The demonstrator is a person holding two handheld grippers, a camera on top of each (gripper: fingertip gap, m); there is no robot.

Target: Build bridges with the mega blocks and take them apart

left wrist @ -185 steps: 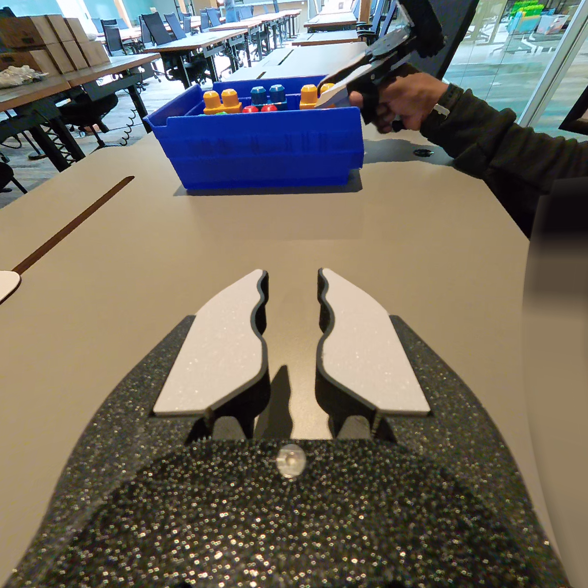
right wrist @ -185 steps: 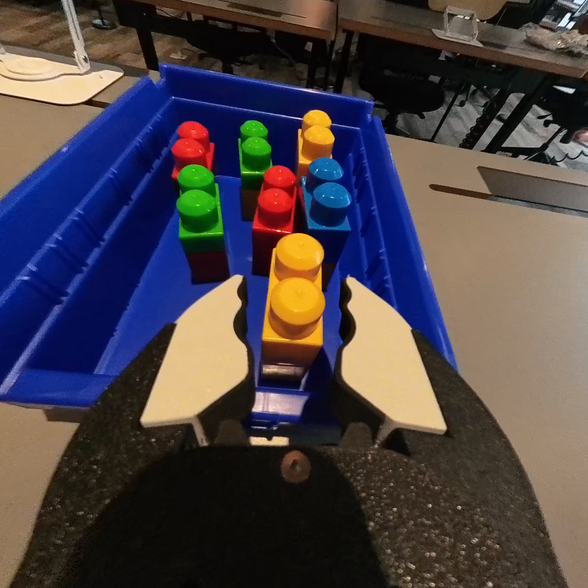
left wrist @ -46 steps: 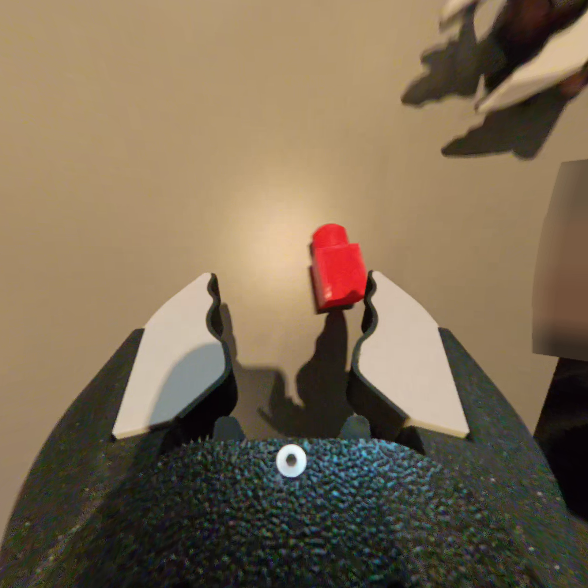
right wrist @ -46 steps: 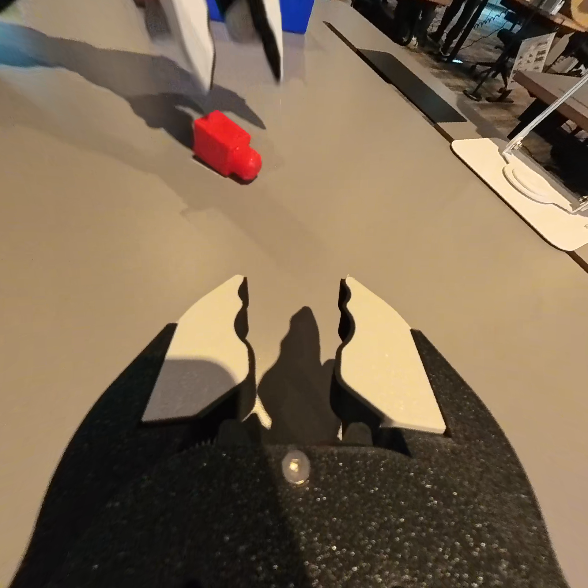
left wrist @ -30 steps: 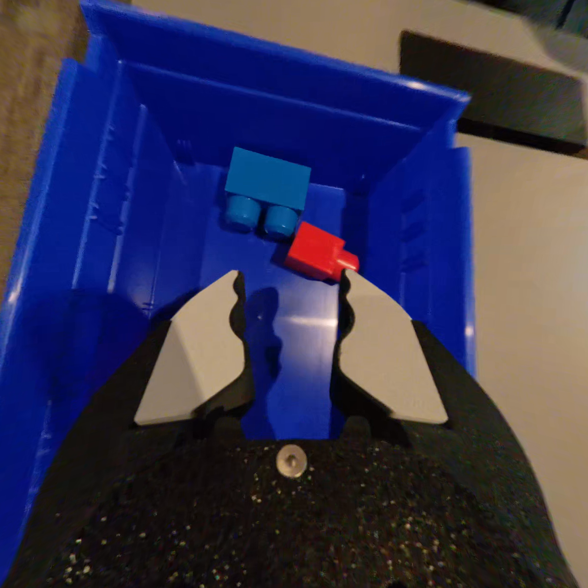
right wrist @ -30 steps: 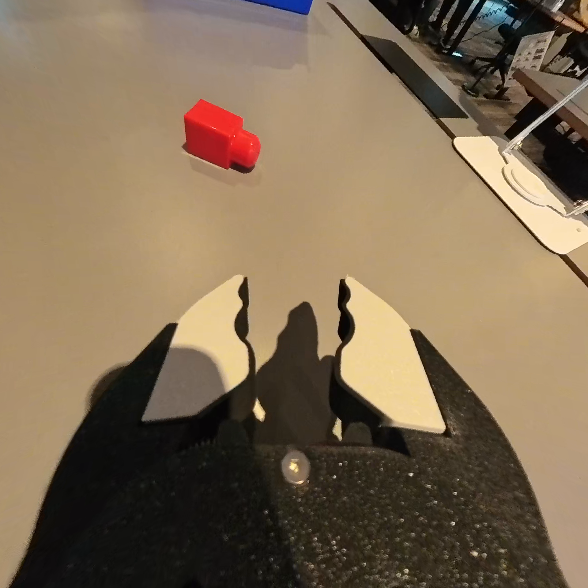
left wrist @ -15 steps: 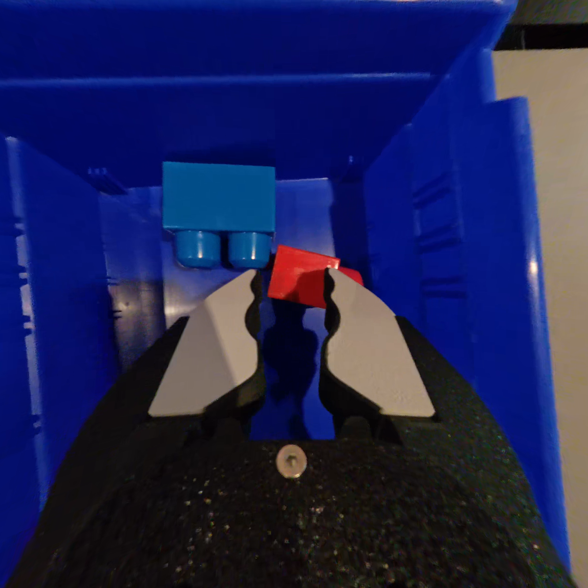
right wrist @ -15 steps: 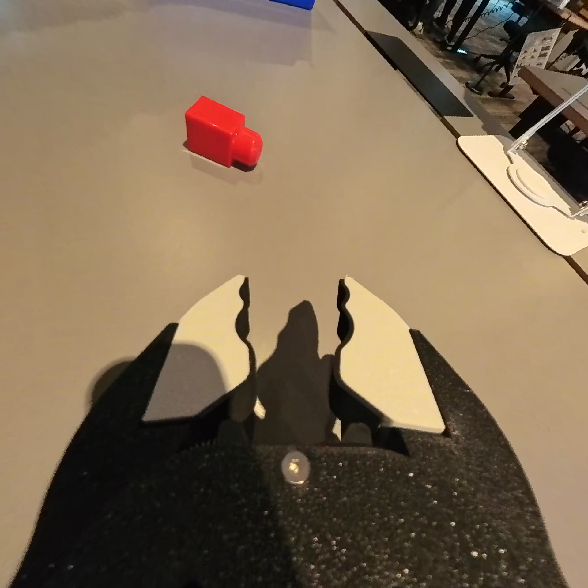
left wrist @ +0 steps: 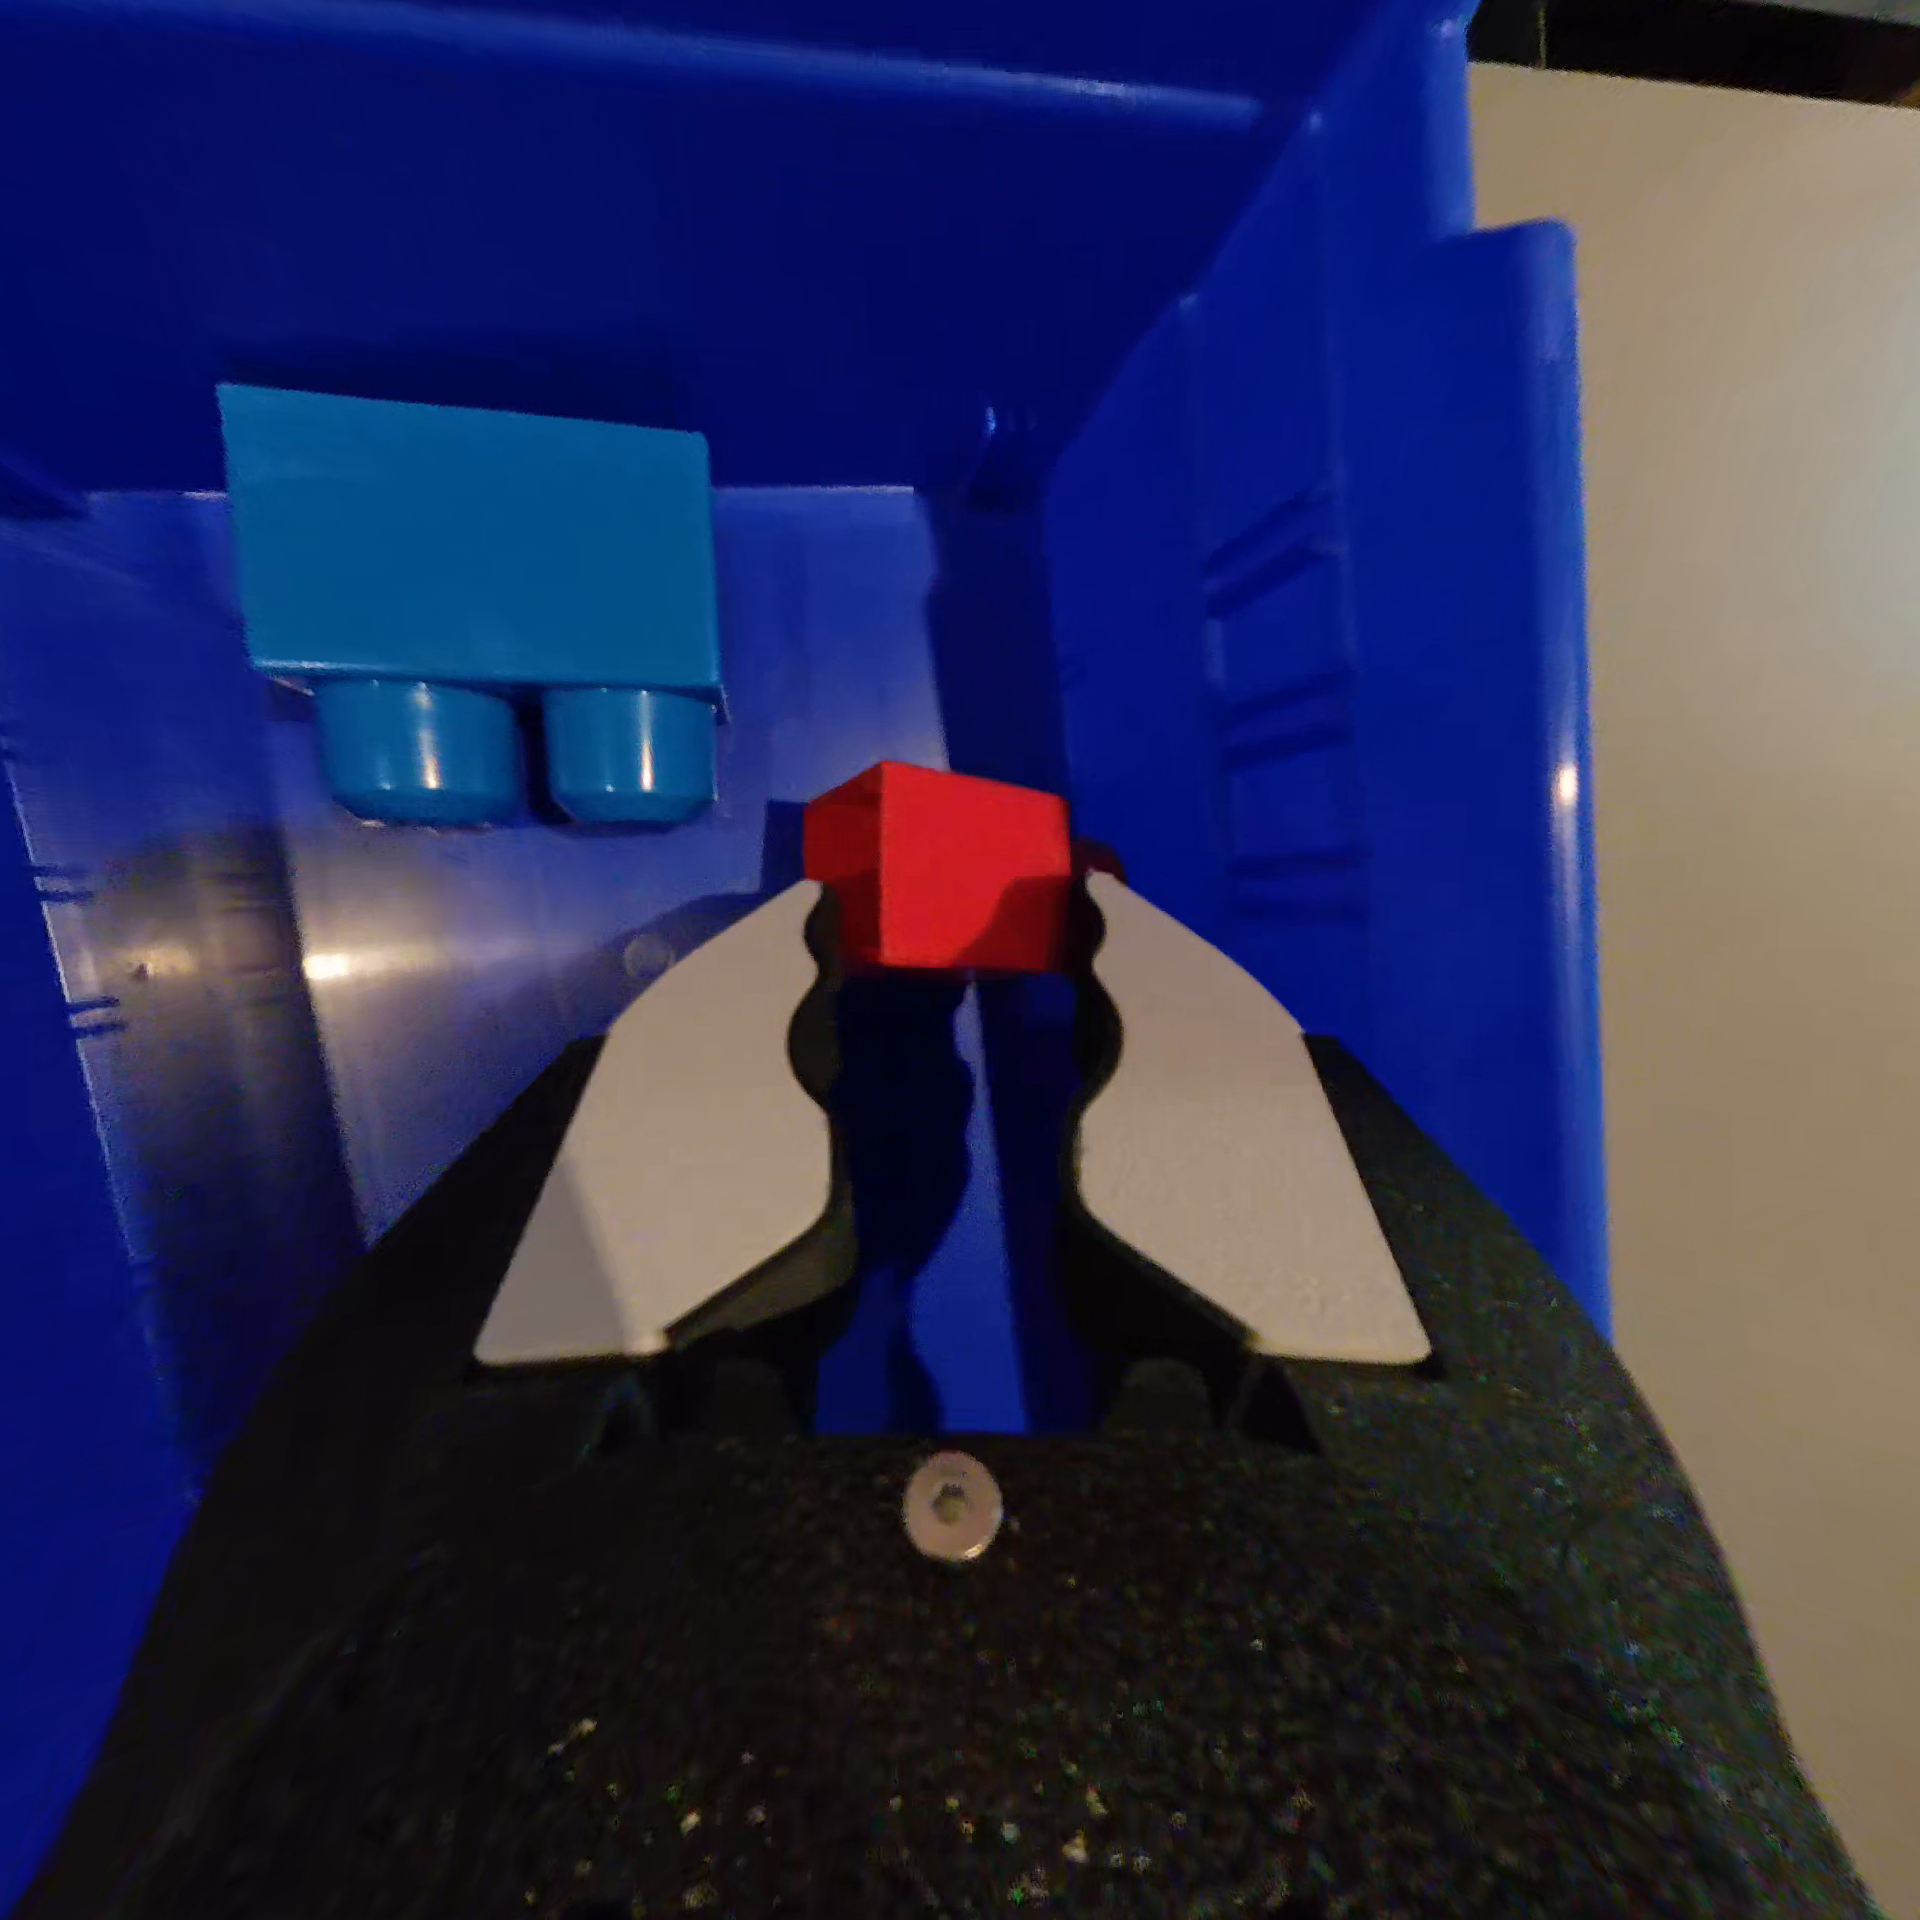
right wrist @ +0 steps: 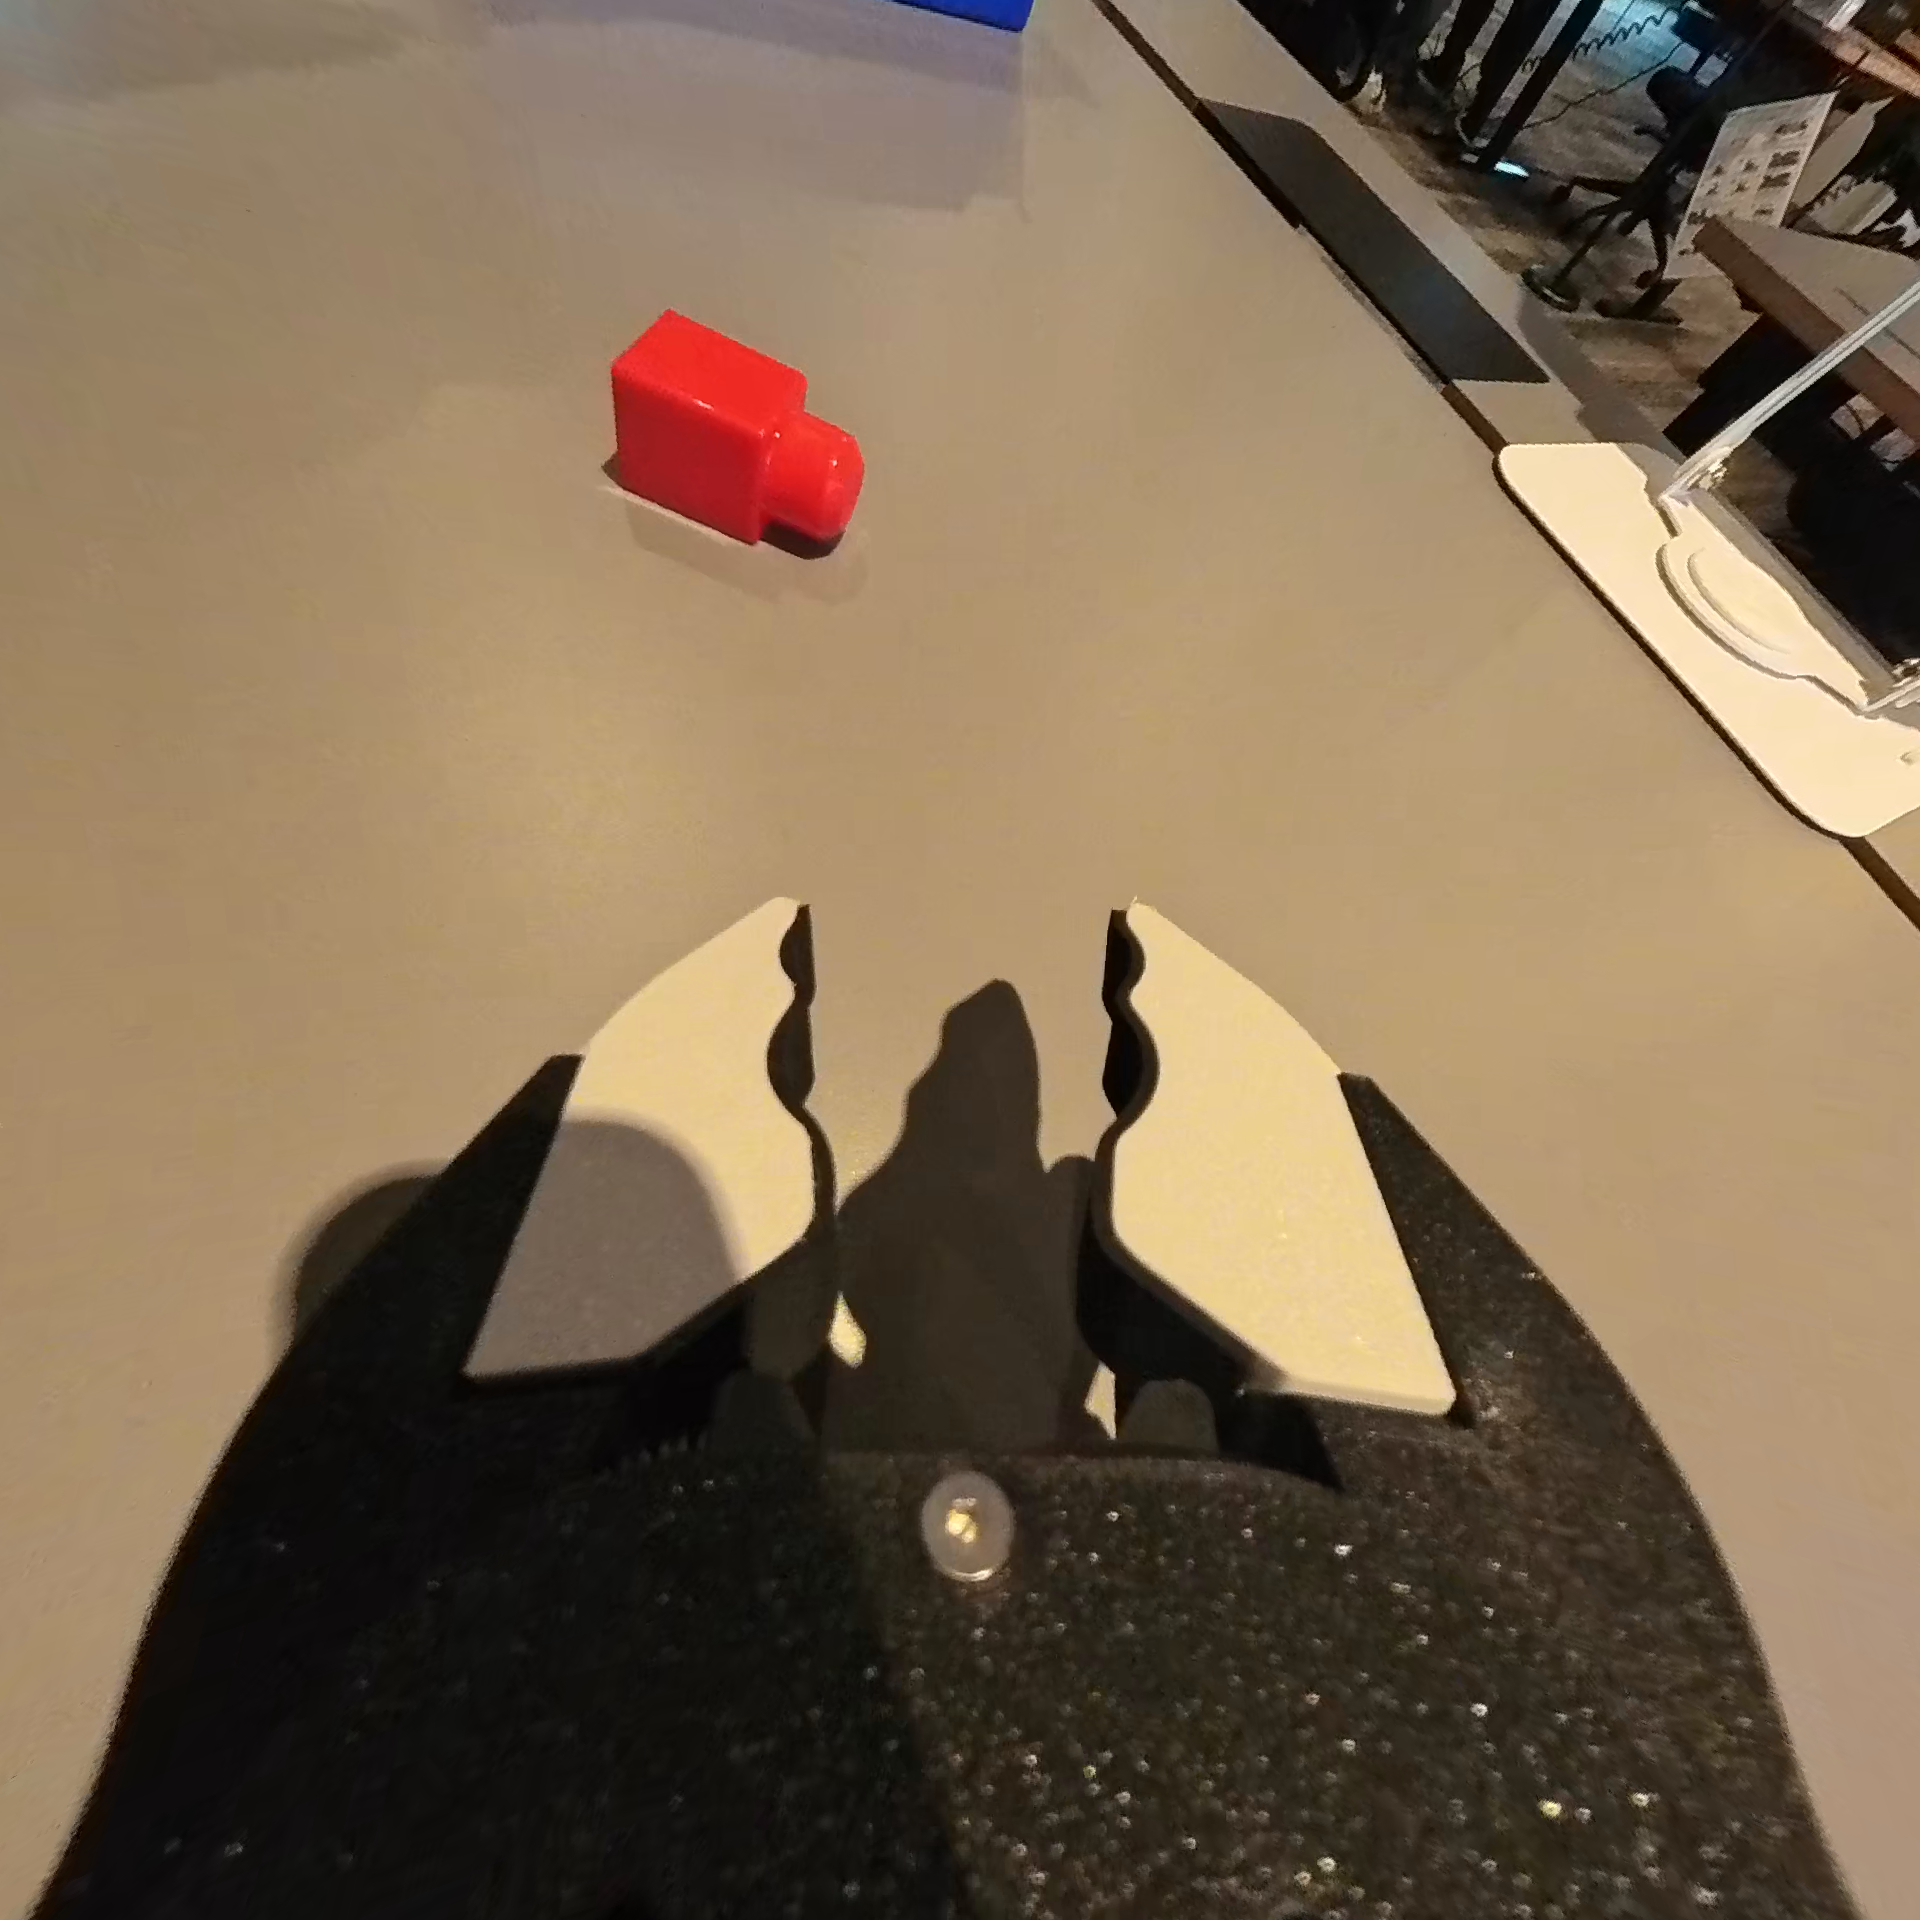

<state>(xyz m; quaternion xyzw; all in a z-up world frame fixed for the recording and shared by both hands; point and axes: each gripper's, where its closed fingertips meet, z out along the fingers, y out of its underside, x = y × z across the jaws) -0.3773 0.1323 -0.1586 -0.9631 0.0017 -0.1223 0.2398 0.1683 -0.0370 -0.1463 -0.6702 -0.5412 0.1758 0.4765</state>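
My left gripper (left wrist: 951, 914) is inside a blue bin (left wrist: 1320, 520) and shut on a small red block (left wrist: 935, 883) held between its fingertips. A teal two-stud block (left wrist: 473, 551) lies on its side on the bin floor, up and left of the red block, studs pointing toward me. My right gripper (right wrist: 961, 914) is open and empty, low over the grey table (right wrist: 1143, 623). A second small red block (right wrist: 717, 426) lies on its side on the table, ahead and left of the right gripper, its stud pointing right.
The bin walls stand close on the left, far and right sides of the left gripper. In the right wrist view a white flat stand (right wrist: 1745, 644) and a black mat (right wrist: 1371, 229) sit at the table's right edge. A corner of the blue bin (right wrist: 966, 8) shows at the far end. My hands' fingertips stand some 60 cm from each other.
My left gripper went deeper into the bin, its jaws narrowed and closed on the red block, which now looks slightly raised. The right gripper has hardly moved.
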